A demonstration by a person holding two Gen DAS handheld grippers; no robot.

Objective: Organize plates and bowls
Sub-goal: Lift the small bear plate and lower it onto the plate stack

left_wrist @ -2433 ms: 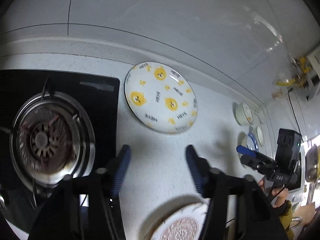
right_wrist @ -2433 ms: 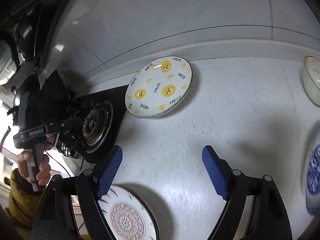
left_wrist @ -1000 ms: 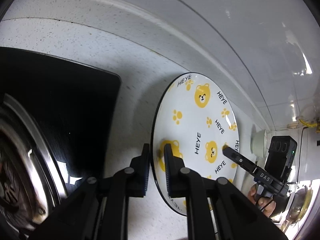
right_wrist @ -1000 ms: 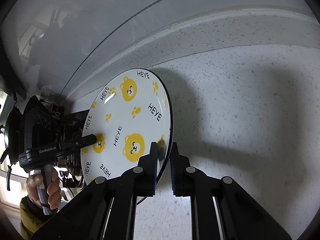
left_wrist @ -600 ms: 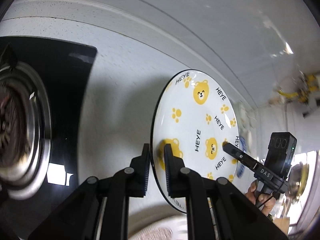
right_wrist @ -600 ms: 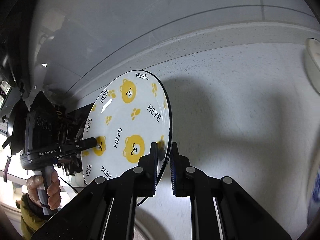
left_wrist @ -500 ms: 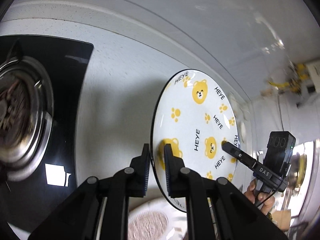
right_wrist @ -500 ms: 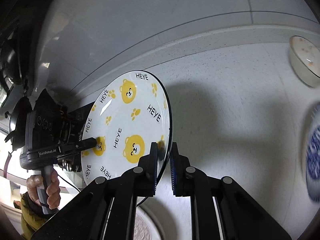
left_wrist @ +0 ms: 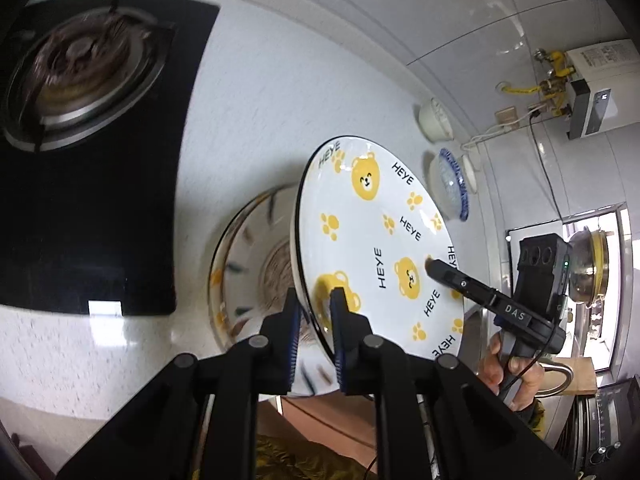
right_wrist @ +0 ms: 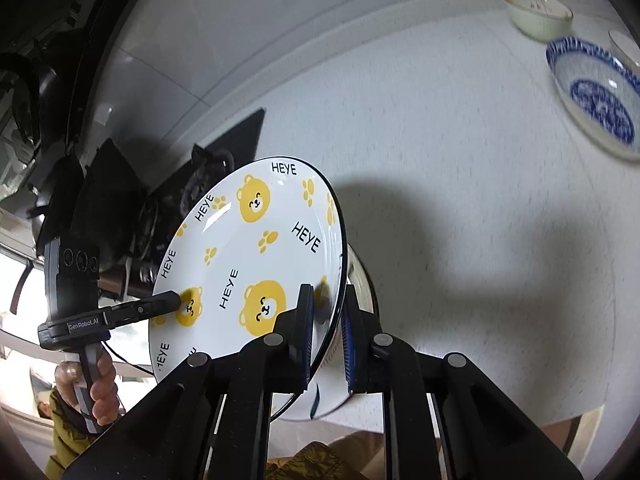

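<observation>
A white plate with yellow bears and "HEYE" lettering [left_wrist: 380,248] is held in the air by both grippers. My left gripper [left_wrist: 316,304] is shut on its left rim. My right gripper [right_wrist: 326,304] is shut on its right rim; the plate also shows in the right wrist view [right_wrist: 248,264]. The plate hangs just above a patterned plate [left_wrist: 248,264] lying near the counter's front edge, whose rim shows under it in the right wrist view [right_wrist: 362,280]. A blue-and-white bowl [right_wrist: 592,96] and a cream bowl [right_wrist: 536,10] stand further right.
A black gas hob with a burner [left_wrist: 80,68] lies to the left. The speckled white counter [right_wrist: 460,160] runs to a tiled wall. A sink area with a metal pot [left_wrist: 588,268] is at the far right. The counter's front edge [left_wrist: 80,368] is close below.
Both grippers closed on the bear plate's opposite rims, lifted it from the back of the counter and carried it toward the front edge, above the patterned plate.
</observation>
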